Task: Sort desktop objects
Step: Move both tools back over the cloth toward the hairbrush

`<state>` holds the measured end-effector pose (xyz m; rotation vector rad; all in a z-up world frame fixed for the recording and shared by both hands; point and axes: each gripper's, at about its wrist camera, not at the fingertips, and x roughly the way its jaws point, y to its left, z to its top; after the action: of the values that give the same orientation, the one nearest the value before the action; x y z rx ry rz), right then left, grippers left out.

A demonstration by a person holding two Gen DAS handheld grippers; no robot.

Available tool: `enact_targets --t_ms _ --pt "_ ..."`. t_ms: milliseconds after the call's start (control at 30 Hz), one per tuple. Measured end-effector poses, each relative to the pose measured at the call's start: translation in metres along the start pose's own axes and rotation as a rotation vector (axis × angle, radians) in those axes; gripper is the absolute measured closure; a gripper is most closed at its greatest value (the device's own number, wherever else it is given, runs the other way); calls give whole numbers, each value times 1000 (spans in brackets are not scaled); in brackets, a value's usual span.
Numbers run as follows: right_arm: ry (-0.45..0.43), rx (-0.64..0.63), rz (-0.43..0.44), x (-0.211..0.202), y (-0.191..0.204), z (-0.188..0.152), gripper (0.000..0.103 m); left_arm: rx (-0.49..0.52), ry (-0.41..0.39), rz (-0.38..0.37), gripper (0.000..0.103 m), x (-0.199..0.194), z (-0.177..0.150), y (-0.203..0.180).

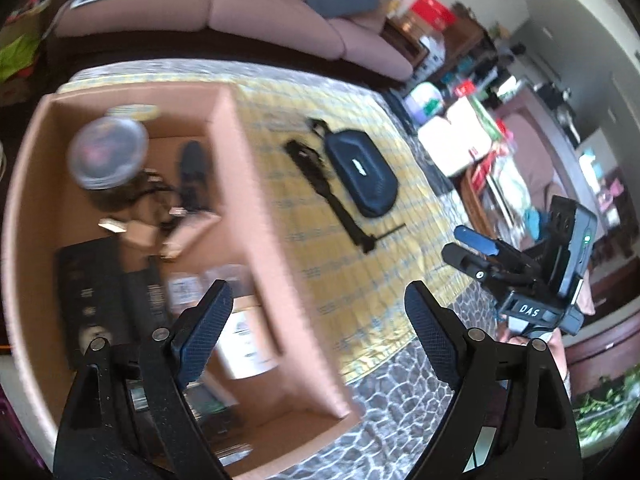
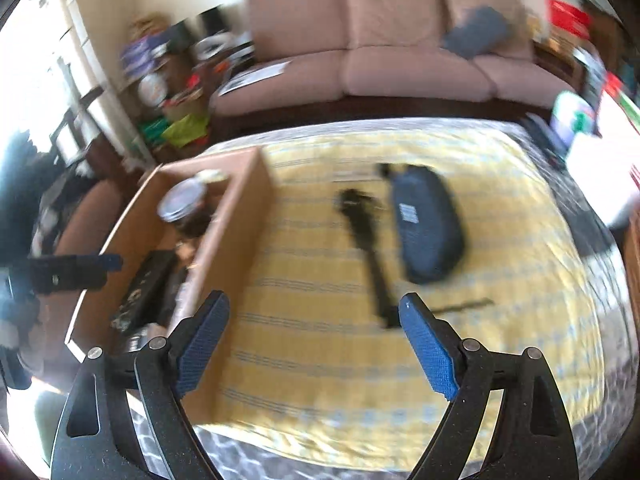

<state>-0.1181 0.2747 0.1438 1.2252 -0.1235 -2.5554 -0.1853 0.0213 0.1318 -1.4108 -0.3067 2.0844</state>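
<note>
Both grippers stand wide apart and empty, the left gripper (image 1: 318, 316) over the cardboard box's (image 1: 244, 184) near wall, the right gripper (image 2: 314, 332) above the yellow cloth (image 2: 320, 352), with the black strap (image 2: 370, 256) and blue case (image 2: 428, 220) just ahead.

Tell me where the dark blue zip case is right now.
The dark blue zip case lies on the yellow cloth, right of the cardboard box, just right of the long black tool; both wrist views show it.
</note>
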Motion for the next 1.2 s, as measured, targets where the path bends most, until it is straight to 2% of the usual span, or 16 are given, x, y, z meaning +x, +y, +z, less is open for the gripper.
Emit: enact_targets --t_ms 133,267,533,700,767,900,933,1000,1100,1200 --pt "-25 65 -37 -15 -47 -15 9 -24 45 -45 17 37 10 -30" --pt "-43 97 -40 -20 -75 -27 6 -48 67 -41 17 74 24 -51" --pt "-39 117 -63 0 -120 -41 6 -37 81 149 17 163 61 -73" --pt "-22 99 -72 20 -138 -48 6 -18 108 272 18 221 71 -69" --pt "-10 102 -65 27 -144 -50 6 -24 109 278 10 237 73 -66" --pt "4 78 -81 37 -152 -51 6 -30 73 255 9 245 74 -67" --pt "1 79 -76 39 -153 -50 6 -35 70 256 10 245 75 -67" --pt "-1 77 -65 42 -153 -49 6 -67 63 235 21 242 73 -66" --pt "1 78 -49 46 -153 -47 6 -141 14 192 22 232 70 -55" --pt "2 139 4 50 -156 -47 6 -106 15 230 23 239 67 -53"
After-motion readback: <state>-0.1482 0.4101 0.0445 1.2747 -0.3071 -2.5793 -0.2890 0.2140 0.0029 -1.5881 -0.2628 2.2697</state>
